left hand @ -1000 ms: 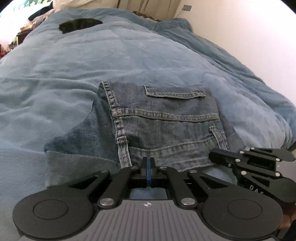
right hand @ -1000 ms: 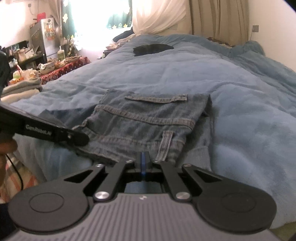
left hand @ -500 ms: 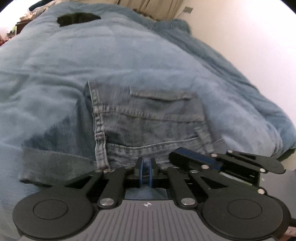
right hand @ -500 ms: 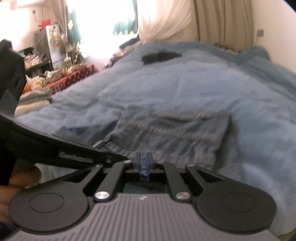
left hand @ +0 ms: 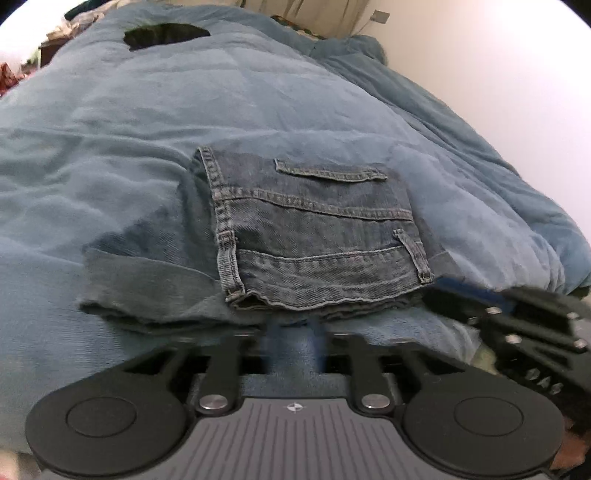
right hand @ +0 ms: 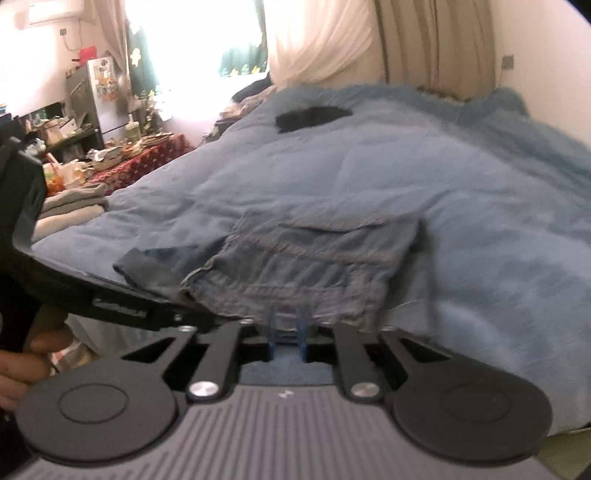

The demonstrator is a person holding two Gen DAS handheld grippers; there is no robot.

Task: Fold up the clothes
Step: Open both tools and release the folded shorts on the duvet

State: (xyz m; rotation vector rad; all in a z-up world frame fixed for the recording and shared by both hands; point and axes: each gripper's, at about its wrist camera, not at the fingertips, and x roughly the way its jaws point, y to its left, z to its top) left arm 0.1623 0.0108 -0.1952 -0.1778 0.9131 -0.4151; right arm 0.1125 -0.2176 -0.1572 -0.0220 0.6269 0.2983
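A pair of blue jeans point(left hand: 314, 236) lies folded into a compact stack on the blue blanket, back pocket and waistband up; it also shows in the right wrist view point(right hand: 310, 266). A darker folded leg part point(left hand: 147, 273) sticks out at its left. My left gripper point(left hand: 294, 341) sits just before the jeans' near edge, its blue fingers a little apart and holding nothing. My right gripper point(right hand: 287, 332) is also slightly open and empty at the near edge. The right gripper shows in the left wrist view point(left hand: 517, 314), the left gripper in the right wrist view point(right hand: 92, 295).
The blue blanket point(left hand: 184, 110) covers the whole bed. A black garment point(left hand: 162, 35) lies far back on it. A white wall point(left hand: 517, 74) runs along the right. Folded grey clothes point(right hand: 70, 206) and a cluttered table point(right hand: 122, 158) stand left of the bed.
Both grippers have gone from shut to slightly open and drawn back from the jeans' near edge. The folded jeans now lie free on the blanket.
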